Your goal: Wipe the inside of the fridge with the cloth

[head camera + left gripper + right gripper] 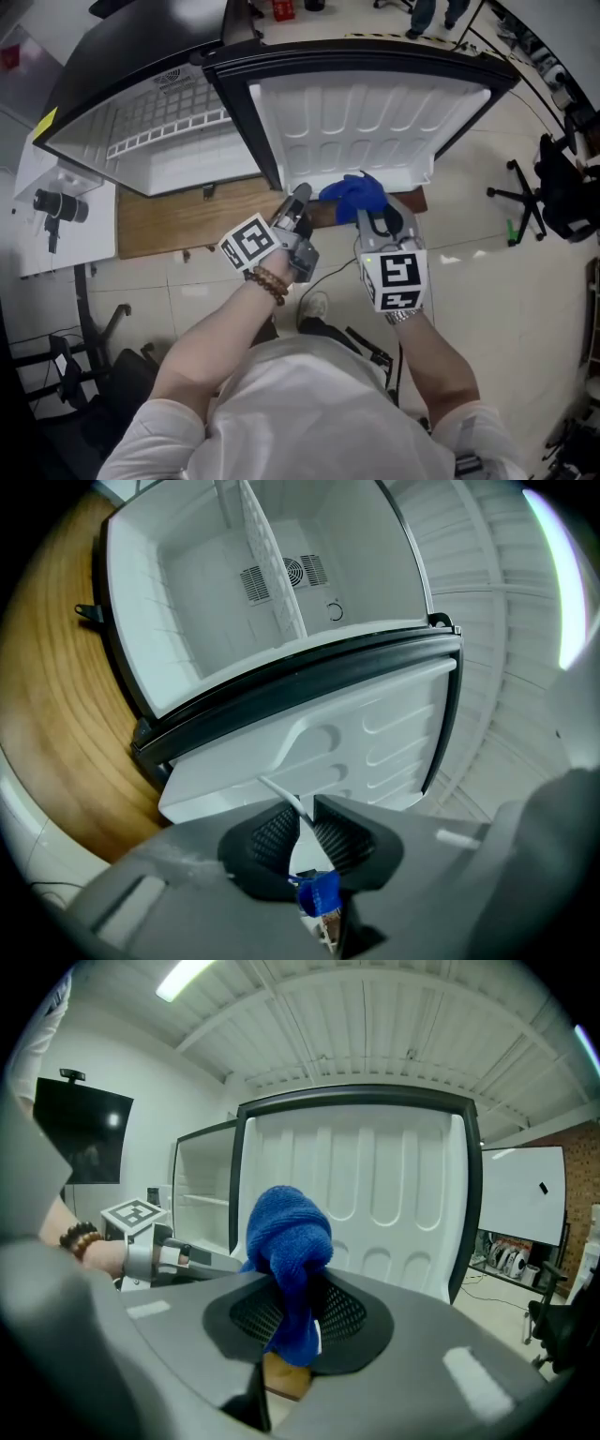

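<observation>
Firstly, the head view: the fridge (150,141) stands open on a wooden surface (178,220), with its door (366,122) swung right. The left tool (300,195) and the right tool (377,220) are at the door's lower edge, with the blue cloth (354,195) bunched at the right one.

Next, the left gripper view: the left tool is pressed on a thin white strip (279,794) near the door.

Lastly, the right gripper view: the right tool pinches the cloth, before the door's inner side.

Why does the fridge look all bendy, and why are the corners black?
Left gripper view: the wide lens bows the door and darkens the corners; a ceiling light glares at the right. Right gripper view: same bulge, cloth sharp, lighting bright and even. Head view: straight edges curve too, no harsh glare.
</observation>
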Demonstrator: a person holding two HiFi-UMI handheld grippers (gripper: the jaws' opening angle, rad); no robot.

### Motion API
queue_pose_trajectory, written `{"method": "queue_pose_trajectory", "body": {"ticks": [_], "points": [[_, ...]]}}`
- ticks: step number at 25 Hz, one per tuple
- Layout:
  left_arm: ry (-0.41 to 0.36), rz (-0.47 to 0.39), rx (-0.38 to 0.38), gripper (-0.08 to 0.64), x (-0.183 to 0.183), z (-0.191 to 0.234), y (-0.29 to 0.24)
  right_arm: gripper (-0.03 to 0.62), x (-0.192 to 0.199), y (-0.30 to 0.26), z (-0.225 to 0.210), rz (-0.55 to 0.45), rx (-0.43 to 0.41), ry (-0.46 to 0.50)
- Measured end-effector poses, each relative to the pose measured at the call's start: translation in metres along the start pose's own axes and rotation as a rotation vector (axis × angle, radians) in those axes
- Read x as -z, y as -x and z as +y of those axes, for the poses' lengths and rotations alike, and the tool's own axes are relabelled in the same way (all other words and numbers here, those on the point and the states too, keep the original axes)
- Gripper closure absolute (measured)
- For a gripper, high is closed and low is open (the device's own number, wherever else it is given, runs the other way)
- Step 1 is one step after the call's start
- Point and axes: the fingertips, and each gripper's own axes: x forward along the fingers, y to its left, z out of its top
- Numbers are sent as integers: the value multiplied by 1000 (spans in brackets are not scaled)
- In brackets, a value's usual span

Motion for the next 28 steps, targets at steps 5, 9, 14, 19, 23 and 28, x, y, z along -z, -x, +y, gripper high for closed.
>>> {"method": "queue_pose_trajectory", "body": {"ticks": [5,9,14,19,23,28], "points": [[12,5,0,525,-8,-4,-3,522,-16,-21,26,-25,-18,7],[12,12,-6,525,-10,-5,-4,522,-10,-42,43,-1,-18,34],[19,14,-7,526,-10,-5,-4,522,5,-57,46,47,-2,65],[34,14,1,528,-12,-5,-6,522,9,-54,33,48,30,103],[38,14,7,528,-14,-5,-6,522,12,-48,11,51,72,96],[43,15,7,528,-14,-6,-7,522,16,-40,-17,59,123,83]]}}
